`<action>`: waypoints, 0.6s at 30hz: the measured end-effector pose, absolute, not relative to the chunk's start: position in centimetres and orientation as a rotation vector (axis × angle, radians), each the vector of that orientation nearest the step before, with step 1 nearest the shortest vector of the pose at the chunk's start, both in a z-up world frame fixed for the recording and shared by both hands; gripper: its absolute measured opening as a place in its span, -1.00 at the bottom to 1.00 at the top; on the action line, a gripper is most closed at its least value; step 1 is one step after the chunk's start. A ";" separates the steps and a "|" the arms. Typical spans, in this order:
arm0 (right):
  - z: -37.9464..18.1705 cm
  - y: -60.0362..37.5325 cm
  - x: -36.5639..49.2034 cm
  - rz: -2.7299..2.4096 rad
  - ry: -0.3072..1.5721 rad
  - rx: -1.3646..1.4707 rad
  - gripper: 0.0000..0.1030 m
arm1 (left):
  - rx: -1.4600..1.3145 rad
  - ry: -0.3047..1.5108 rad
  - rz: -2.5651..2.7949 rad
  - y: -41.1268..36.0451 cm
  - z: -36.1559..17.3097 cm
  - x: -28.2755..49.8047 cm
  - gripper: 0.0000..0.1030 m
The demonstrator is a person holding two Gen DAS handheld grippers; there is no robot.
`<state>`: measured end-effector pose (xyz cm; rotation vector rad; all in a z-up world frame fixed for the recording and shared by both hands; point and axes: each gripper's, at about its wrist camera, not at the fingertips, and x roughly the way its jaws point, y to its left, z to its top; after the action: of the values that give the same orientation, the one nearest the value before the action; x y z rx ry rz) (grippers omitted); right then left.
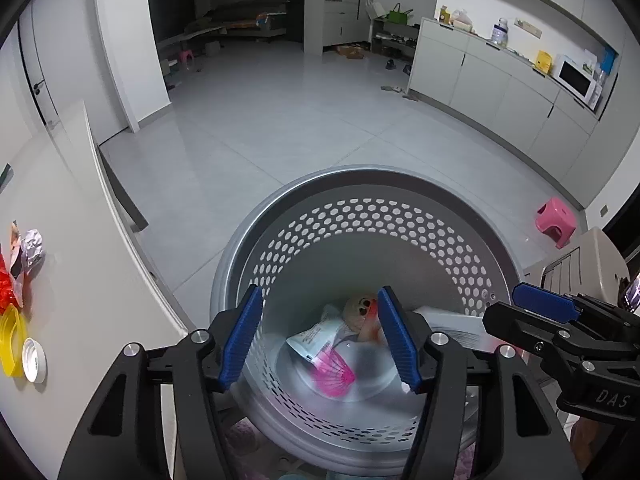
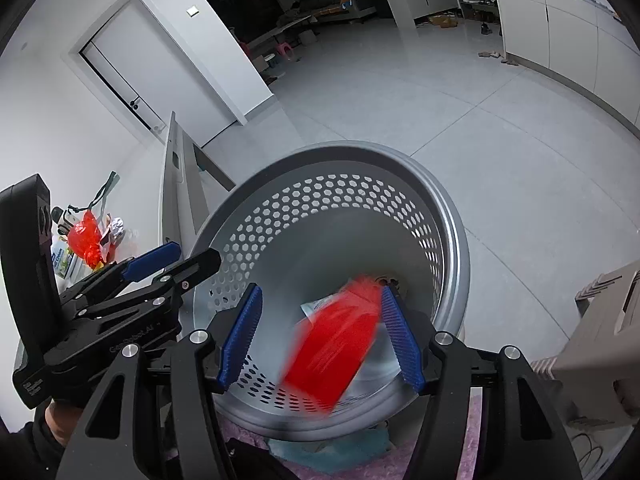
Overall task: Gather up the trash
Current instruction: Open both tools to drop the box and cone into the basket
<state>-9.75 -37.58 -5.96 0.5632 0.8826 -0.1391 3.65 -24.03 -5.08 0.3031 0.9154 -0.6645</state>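
Both grippers over bin (image 1: 400, 216) so trash drops in. Left gripper (image 1: 320, 336) fingers wide – pink wrapper (image 1: 334, 376) falling. Right gripper (image 2: 320, 336) fingers wide – red wrapper (image 2: 336, 340) falling. More trash (image 1: 28, 264) on worktop (image 1: 80, 300), far left.

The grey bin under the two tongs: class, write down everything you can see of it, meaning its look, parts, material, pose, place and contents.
The grey bin is round, looks like plastic, and has a smooth thick rim above a wall pierced with rows of hexagonal holes. It stands open-topped on the pale tiled floor beside a white table, on what looks like a pink mat. Inside lie a white packet, pink wrapping and some paper. A blurred red piece shows above its inside, between the open right tongs.
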 end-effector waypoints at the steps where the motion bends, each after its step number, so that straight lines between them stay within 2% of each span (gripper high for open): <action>1: -6.1 -37.5 -9.7 -0.138 0.885 0.566 0.15 | 0.303 0.914 -0.661 -24.0 -5.1 3.7 0.18; 13: -6.1 -37.3 -9.8 -0.137 0.875 0.557 0.15 | 0.298 0.899 -0.634 -23.2 -4.9 3.4 0.25; 18: -6.1 -37.1 -10.1 -0.136 0.872 0.553 0.15 | 0.288 0.889 -0.620 -22.4 -4.6 3.3 0.37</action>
<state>-10.08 -37.09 -6.10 0.5530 0.8724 -0.1356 3.34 -22.39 -4.63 0.2880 0.8889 -0.6195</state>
